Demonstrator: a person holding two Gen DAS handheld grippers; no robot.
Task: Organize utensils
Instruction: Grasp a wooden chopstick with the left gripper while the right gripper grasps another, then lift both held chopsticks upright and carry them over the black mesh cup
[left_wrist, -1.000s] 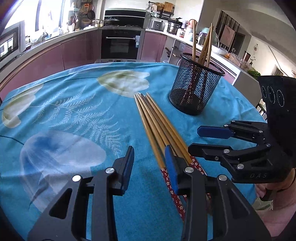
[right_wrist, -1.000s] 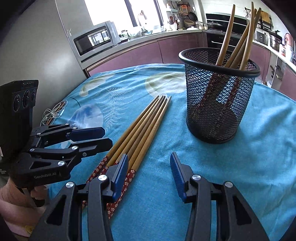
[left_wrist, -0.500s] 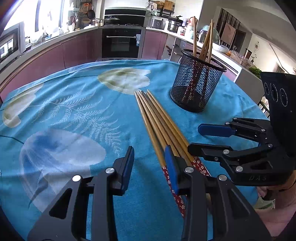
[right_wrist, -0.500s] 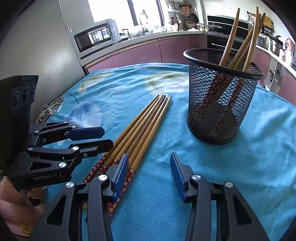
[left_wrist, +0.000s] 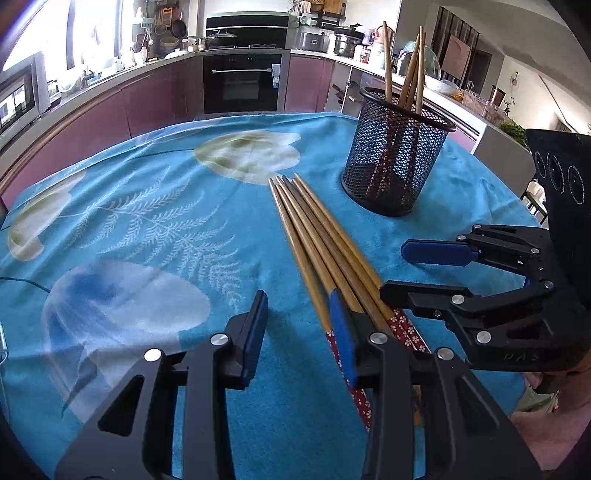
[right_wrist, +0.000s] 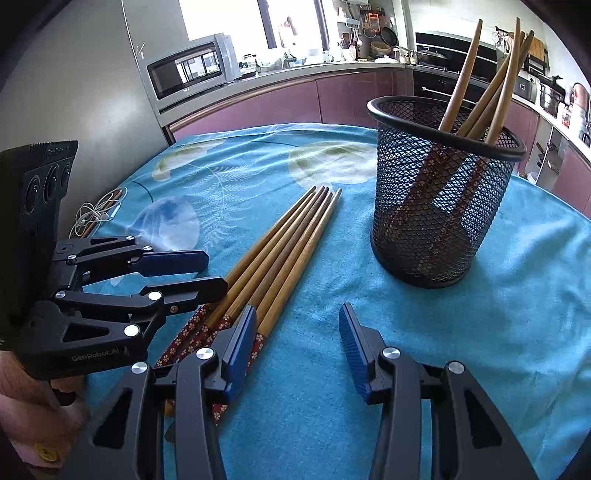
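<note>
Left wrist view: the left gripper (left_wrist: 299, 328) sat at the bottom centre of the frame, jaws spread, nothing between the pads. Its right-hand pad lay over the near, patterned ends of the loose chopsticks (left_wrist: 317, 236); contact could not be judged. The bundle lay flat on the blue tablecloth (left_wrist: 147, 221), running from lower centre up toward the middle of the frame, tips close together. The black mesh holder (left_wrist: 395, 166) stood upright at upper right of centre, just beside the bundle's far tips but apart from them, with several chopsticks leaning inside it. The right gripper (left_wrist: 402, 269) entered from the right edge, jaws parted and empty, lower finger just over the bundle's right side.

Right wrist view: the right gripper (right_wrist: 295, 343) was at bottom centre, pads spread over bare cloth, left pad at the edge of the bundle's red floral ends. Loose chopsticks (right_wrist: 284, 251) ran diagonally through mid-frame. The mesh holder (right_wrist: 439, 206) filled the upper right. The left gripper (right_wrist: 214, 273) came in from the left edge, jaws apart, tips beside the bundle. A coiled white cable (right_wrist: 94, 218) lay at the cloth's left edge.
</note>
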